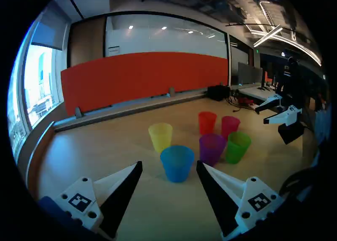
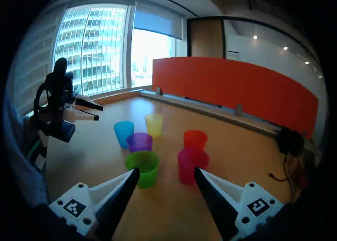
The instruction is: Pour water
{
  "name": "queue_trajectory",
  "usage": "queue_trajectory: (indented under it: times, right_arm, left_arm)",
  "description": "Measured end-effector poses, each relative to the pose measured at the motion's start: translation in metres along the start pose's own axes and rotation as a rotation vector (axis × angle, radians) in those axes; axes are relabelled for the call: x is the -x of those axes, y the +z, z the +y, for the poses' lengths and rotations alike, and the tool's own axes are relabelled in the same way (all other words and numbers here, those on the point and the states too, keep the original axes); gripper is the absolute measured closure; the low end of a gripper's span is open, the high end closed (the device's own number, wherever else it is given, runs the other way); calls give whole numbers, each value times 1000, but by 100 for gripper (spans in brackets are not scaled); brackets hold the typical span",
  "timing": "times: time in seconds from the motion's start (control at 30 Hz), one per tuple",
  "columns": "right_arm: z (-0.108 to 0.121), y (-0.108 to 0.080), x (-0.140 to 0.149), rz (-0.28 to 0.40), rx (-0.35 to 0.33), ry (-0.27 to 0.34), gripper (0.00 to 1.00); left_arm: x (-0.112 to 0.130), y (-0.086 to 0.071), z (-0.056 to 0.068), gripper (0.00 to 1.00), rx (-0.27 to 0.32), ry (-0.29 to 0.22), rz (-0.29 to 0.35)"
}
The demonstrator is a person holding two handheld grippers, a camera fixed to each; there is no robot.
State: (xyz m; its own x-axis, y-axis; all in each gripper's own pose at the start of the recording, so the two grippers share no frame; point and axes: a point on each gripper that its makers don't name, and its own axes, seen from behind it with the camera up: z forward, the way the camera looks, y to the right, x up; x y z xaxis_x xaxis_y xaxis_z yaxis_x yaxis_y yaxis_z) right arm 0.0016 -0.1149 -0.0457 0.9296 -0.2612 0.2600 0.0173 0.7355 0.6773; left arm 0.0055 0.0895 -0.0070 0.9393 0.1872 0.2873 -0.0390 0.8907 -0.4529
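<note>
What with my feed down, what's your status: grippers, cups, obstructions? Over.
Left gripper open, empty. Right gripper open, empty. Blue cup ahead of left; green cup, pink cup ahead of right; upright on table. Nothing blocking.

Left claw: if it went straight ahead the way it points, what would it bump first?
Probably the blue cup: it stands right ahead, seen between the open fingers of the left claw. The purple cup stands farther back, to the right. Depth is hard to judge.
</note>
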Motion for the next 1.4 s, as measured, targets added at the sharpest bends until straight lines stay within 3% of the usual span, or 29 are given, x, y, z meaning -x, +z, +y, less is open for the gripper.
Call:
queue_trajectory:
  times: [0.3, 0.7, 1.0, 1.4]
  right_arm:
    - [27, -16, -40, 148, 144, 38, 0]
    - [63, -47, -72, 313, 385, 61, 0]
    - [77, -64, -86, 411, 541, 64, 0]
    - [93, -87, -81, 467, 707, 110, 1]
  left_arm:
    - [-35, -21, -14, 5, -121, -29, 174]
    - [-52, -44, -22, 5, -246, -37, 308]
    - [-57, -56, -27, 5, -326, -50, 353]
    - [-48, -61, -33, 5, -384, -101, 366]
